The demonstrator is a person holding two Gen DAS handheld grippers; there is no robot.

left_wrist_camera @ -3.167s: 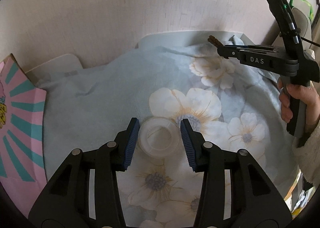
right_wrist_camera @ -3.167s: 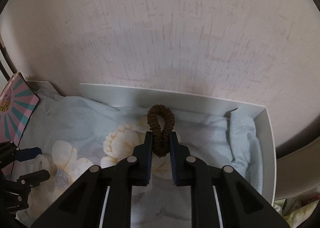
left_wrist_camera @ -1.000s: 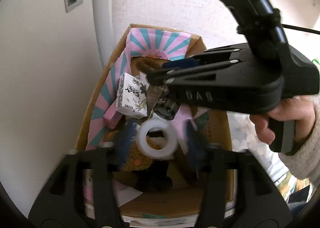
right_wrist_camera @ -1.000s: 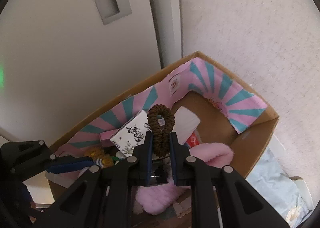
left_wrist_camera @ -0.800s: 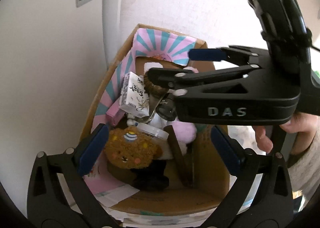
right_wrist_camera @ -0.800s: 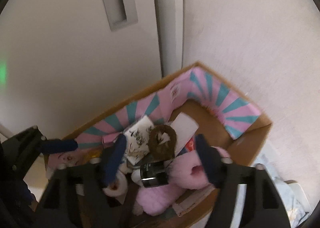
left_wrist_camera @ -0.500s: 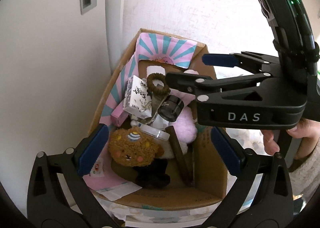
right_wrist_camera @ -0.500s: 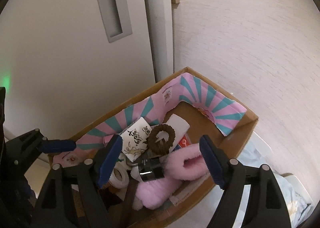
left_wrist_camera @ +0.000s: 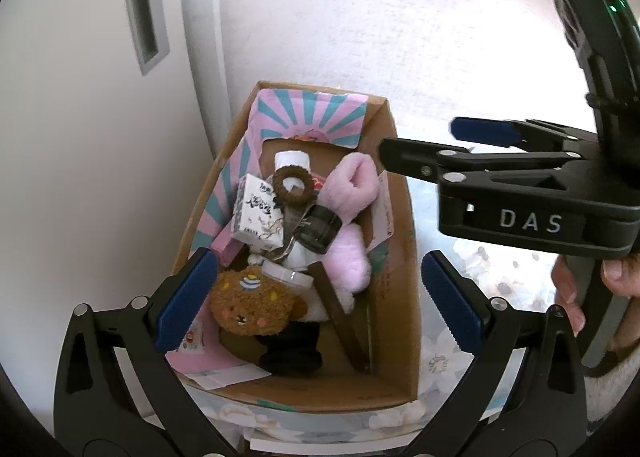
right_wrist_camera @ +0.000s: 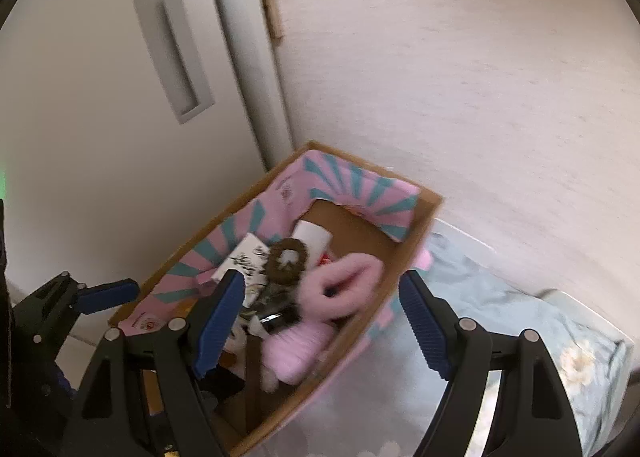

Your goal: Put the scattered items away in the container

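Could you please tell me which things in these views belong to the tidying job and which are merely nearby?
Job:
cardboard box
brown hair tie
clear tape roll
left gripper
right gripper

Nearby:
floral cloth
door
wall

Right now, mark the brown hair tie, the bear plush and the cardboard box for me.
brown hair tie [left_wrist_camera: 293,185]: left wrist view, on its ribbed ring, lower arc.
bear plush [left_wrist_camera: 253,303]: left wrist view, on the middle of its face.
cardboard box [left_wrist_camera: 403,257]: left wrist view, on the bare inner right wall.
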